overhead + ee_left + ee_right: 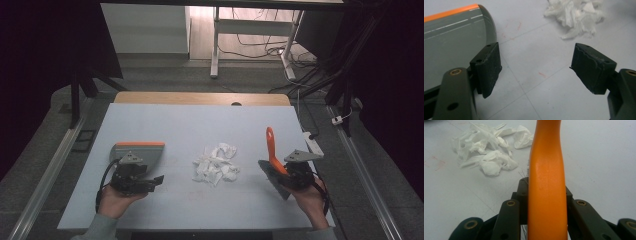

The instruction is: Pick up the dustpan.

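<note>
Dustpan: a grey plastic dustpan with an orange strip along its far edge (140,151) is seen lying flat on the left part of the table, and nothing is seen resting on its grey surface.
Paper: a loose heap of torn white paper scraps (216,163) is found at the middle of the table, between the dustpan and the brush, well apart from both.
Brush: a small brush with an orange plastic handle and a dark grey head (273,161) is held tilted at the right side of the table; the handle points away from the person and the head is turned towards the person's side.
Table: a pale blue-grey flat board (190,125) is laid over a wooden tabletop; faint reddish marks are seen on it in the left gripper view.
Left gripper: the left gripper (156,181) is held low by the left hand (116,201), just on the near side of the dustpan; its black jaws are spread wide and hold nothing, one jaw being seen just beside the dustpan's curved rim.
Right gripper: the right gripper (546,195) is held by the right hand (307,200); its jaws are closed against the orange handle from both sides.
</note>
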### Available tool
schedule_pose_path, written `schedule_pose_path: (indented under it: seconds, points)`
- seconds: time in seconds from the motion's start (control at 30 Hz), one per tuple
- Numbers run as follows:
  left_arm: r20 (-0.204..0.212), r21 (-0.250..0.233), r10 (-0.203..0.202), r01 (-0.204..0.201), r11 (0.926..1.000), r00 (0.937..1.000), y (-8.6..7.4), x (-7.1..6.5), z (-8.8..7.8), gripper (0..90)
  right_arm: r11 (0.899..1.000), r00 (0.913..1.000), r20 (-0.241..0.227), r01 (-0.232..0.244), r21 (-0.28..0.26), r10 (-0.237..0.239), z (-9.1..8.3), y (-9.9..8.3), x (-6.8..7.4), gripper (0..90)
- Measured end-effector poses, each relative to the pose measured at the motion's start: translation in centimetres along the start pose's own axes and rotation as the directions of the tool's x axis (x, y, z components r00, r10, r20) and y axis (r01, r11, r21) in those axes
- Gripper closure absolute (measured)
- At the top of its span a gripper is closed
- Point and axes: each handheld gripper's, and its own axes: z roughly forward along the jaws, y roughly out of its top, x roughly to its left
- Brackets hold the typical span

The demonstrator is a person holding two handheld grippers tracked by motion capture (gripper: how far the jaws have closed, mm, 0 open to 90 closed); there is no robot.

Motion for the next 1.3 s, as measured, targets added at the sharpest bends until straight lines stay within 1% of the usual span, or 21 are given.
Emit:
schedule_pose_path:
  seconds: [0.13, 0.17, 0.2, 0.23, 0.27, 0.3, 0.37, 0.47, 0.67, 0.73, 0.93, 1.03, 1.1, 1.13, 1.17, 1.27, 1.3]
  points:
    - [-0.015, 0.01, -0.019, 0.019, 0.9998, 0.9997, 0.2, 0.3, -0.2, 24.9, 1.0, 1.0, -0.008, 0.003, 0.008, -0.003, 0.1, 0.1, 0.1, 71.4]
    - [-0.017, 0.01, -0.025, 0.026, 0.9996, 0.9995, 0.2, 0.5, -0.2, 24.8, 1.0, 0.9999, -0.009, 0.008, 0.011, -0.008, 0.1, 0.1, 0.1, 71.3]
    - [-0.022, 0.019, -0.037, 0.038, 0.9991, 0.9991, 0.2, 0.7, -0.3, 24.6, 1.0, 0.9999, -0.008, 0.011, 0.012, -0.011, 0.2, 0.2, 0.1, 71.4]
    - [-0.022, 0.019, -0.037, 0.038, 0.9991, 0.9991, 0.2, 0.7, -0.3, 24.2, 1.0, 0.9999, -0.009, 0.008, 0.012, -0.008, 0.2, 0.2, 0.2, 71.3]
    - [-0.03, 0.021, -0.048, 0.049, 0.9986, 0.9984, 0.2, 1.1, -0.4, 24.1, 1.0, 0.9999, -0.01, 0.006, 0.013, -0.006, 0.3, 0.2, 0.2, 71.4]
    - [-0.03, 0.021, -0.048, 0.049, 0.9986, 0.9984, 0.2, 1.1, -0.4, 24.0, 1.0, 0.9999, -0.01, 0.007, 0.013, -0.006, 0.3, 0.2, 0.2, 71.4]
    - [-0.039, 0.024, -0.067, 0.068, 0.9974, 0.997, 0.2, 1.4, -0.5, 22.2, 1.0, 0.9999, -0.013, 0.006, 0.012, -0.006, 0.3, 0.2, 0.3, 71.4]
    - [-0.049, 0.029, -0.09, 0.091, 0.9954, 0.9947, 0.2, 1.9, -0.7, 22.2, 1.0, 0.9998, -0.016, 0.011, 0.014, -0.01, 0.3, 0.2, 0.3, 71.4]
    - [-0.057, 0.029, -0.126, 0.128, 0.9914, 0.9904, 0.0, 2.7, -1.3, 21.6, 1.0, 0.9998, -0.019, 0.006, 0.011, -0.005, 0.3, 0.2, 0.2, 71.4]
    - [-0.065, 0.03, -0.13, 0.132, 0.9908, 0.9894, -0.1, 2.8, -1.5, 21.6, 1.0, 0.9998, -0.019, 0.007, 0.014, -0.007, 0.4, 0.1, 0.2, 71.3]
    - [-0.061, 0.04, -0.144, 0.146, 0.9884, 0.9877, -0.3, 3.3, -1.7, 21.0, 1.0, 0.9998, -0.017, 0.008, 0.013, -0.007, 0.5, 0.1, 0.3, 71.3]
    - [-0.067, 0.051, -0.157, 0.16, 0.9858, 0.9854, -0.6, 3.8, -1.7, 20.8, 1.0, 0.9998, -0.016, 0.01, 0.014, -0.01, 0.5, 0.1, 0.3, 71.4]
    - [-0.078, 0.053, -0.175, 0.179, 0.9823, 0.9814, -0.9, 4.2, -1.9, 20.7, 1.0, 0.9998, -0.016, 0.013, 0.017, -0.013, 0.6, 0.0, 0.4, 71.4]
    - [-0.084, 0.055, -0.192, 0.197, 0.9789, 0.9778, -1.3, 4.5, -1.9, 20.7, 1.0, 0.9998, -0.017, 0.013, 0.018, -0.013, 0.7, 0.0, 0.4, 71.4]
    - [-0.084, 0.055, -0.192, 0.197, 0.9789, 0.9778, -1.3, 4.5, -1.9, 20.7, 1.0, 0.9998, -0.017, 0.014, 0.019, -0.013, 0.7, 0.0, 0.4, 71.3]
    - [-0.088, 0.061, -0.21, 0.215, 0.9746, 0.9738, -1.8, 4.8, -1.9, 20.4, 1.0, 0.9998, -0.016, 0.012, 0.02, -0.012, 0.7, 0.0, 0.3, 71.3]
    - [-0.09, 0.069, -0.221, 0.228, 0.9713, 0.971, -2.0, 5.0, -1.8, 20.1, 1.0, 0.9998, -0.016, 0.011, 0.021, -0.011, 0.7, 0.0, 0.4, 71.3]
